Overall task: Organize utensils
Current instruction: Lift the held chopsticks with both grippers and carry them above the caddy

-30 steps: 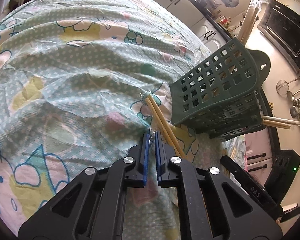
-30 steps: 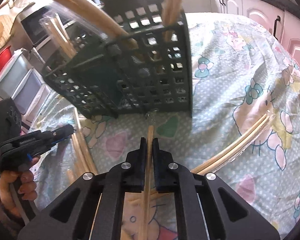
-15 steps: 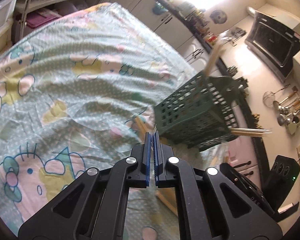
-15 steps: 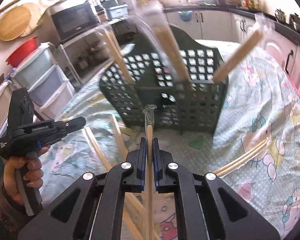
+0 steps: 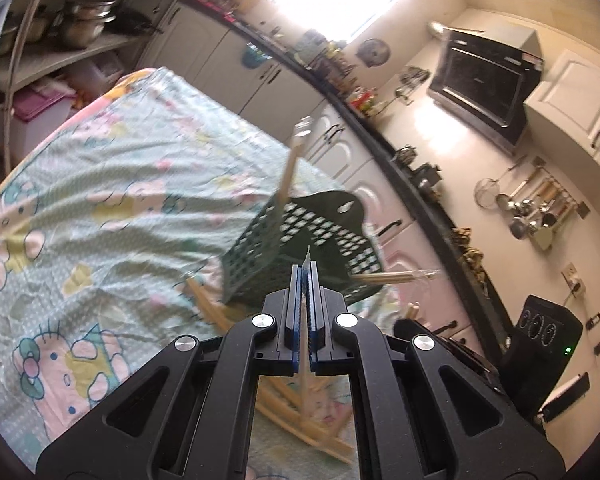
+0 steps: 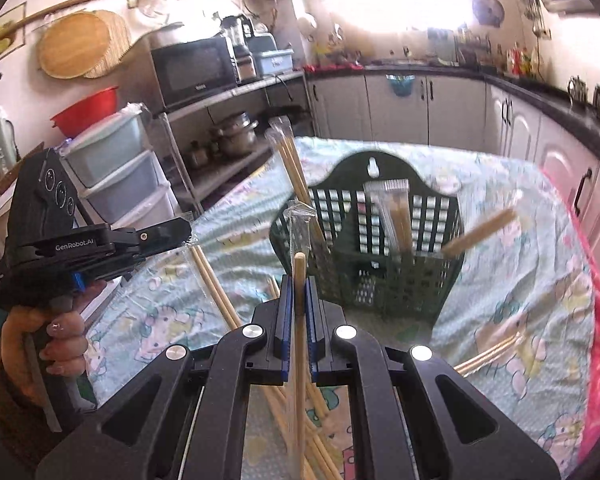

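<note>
Green plastic basket (image 6: 384, 264), wrapped chopsticks (image 6: 396, 216) standing inside

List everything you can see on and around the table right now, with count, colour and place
Utensil basket: one, dark green, on the table, several wrapped chopstick pairs standing in it.
Loose chopsticks: several wrapped pairs, pale wood, lying on the cloth around the basket.
Tablecloth: one, mint green with cartoon print, covering the table.
Microwave: one, black, on a shelf behind.
Left gripper: black, blue pads, shut on a wrapped chopstick pair.
Right gripper: black, shut on a chopstick.
Hand: one, holding the left gripper.
</note>
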Demonstrator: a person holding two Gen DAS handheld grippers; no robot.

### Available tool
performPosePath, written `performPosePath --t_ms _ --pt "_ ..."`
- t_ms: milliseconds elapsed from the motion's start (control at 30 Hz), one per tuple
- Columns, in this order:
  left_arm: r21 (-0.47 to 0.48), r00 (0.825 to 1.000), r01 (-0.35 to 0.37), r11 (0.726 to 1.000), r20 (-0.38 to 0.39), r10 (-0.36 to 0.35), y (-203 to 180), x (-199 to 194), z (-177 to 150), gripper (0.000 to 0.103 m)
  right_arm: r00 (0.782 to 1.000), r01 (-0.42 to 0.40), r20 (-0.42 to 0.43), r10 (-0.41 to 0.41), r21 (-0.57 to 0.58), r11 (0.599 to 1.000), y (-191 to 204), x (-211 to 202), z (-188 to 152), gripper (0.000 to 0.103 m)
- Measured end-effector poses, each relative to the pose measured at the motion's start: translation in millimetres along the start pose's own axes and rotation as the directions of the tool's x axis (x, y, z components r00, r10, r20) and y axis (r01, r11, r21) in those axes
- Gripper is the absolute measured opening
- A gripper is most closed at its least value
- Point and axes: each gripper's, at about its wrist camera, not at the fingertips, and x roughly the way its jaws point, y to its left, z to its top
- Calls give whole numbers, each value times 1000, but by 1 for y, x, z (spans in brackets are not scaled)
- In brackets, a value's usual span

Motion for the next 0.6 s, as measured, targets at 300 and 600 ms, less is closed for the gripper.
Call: performPosePath --t_ms 300,600 --pt "65 996 77 995 29 -79 -36 -11 14 0 996 5 91 -2 -37 999 7 -25 22 7" --pt "128 990 127 984 48 -134 -70 -19 29 0 986 16 169 -8 -50 999 7 -42 41 7"
